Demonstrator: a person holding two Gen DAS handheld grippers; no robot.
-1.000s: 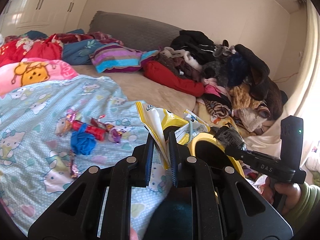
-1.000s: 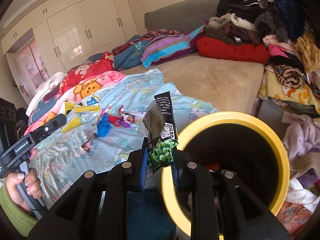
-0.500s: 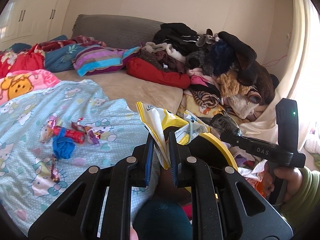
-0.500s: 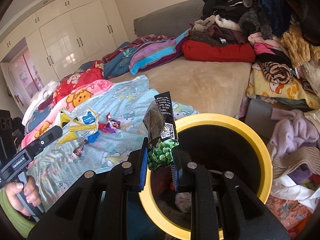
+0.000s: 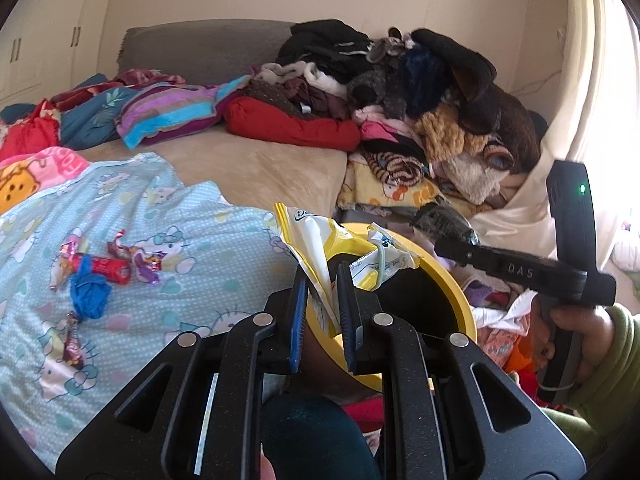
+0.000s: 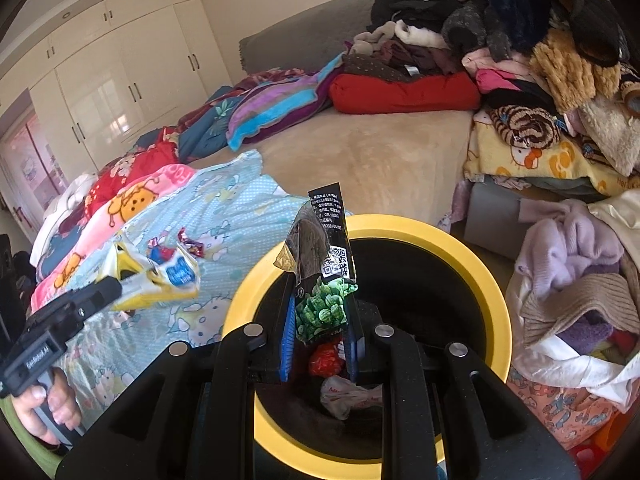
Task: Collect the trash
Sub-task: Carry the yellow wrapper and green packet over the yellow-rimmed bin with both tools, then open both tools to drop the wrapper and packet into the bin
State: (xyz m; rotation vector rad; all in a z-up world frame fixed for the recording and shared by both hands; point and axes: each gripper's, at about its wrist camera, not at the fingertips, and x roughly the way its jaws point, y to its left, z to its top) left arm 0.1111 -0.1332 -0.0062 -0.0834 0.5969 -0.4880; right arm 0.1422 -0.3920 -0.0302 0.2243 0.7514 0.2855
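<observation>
My left gripper (image 5: pixel 323 320) is shut on a yellow and white snack wrapper (image 5: pixel 320 248) and holds it at the rim of the yellow bin (image 5: pixel 460 292). My right gripper (image 6: pixel 318 340) has its jaws a little apart; a black and green snack packet (image 6: pixel 324 276) stands between them, right over the yellow bin (image 6: pixel 496 312). A red wrapper (image 6: pixel 326 360) and a white one (image 6: pixel 348 396) lie inside the bin. Several candy wrappers (image 5: pixel 116 268) and a blue scrap (image 5: pixel 90 296) lie on the light blue blanket (image 5: pixel 160 320).
The bin stands beside the bed's edge. A tall pile of clothes (image 5: pixel 420 92) fills the bed's right end, and more clothes (image 6: pixel 572 280) lie heaped right of the bin. White wardrobes (image 6: pixel 120 72) line the far wall.
Both grippers have moved toward the bin with their wrappers. The right gripper's jaws have opened slightly around the black and green packet, now over the bin's mouth.
</observation>
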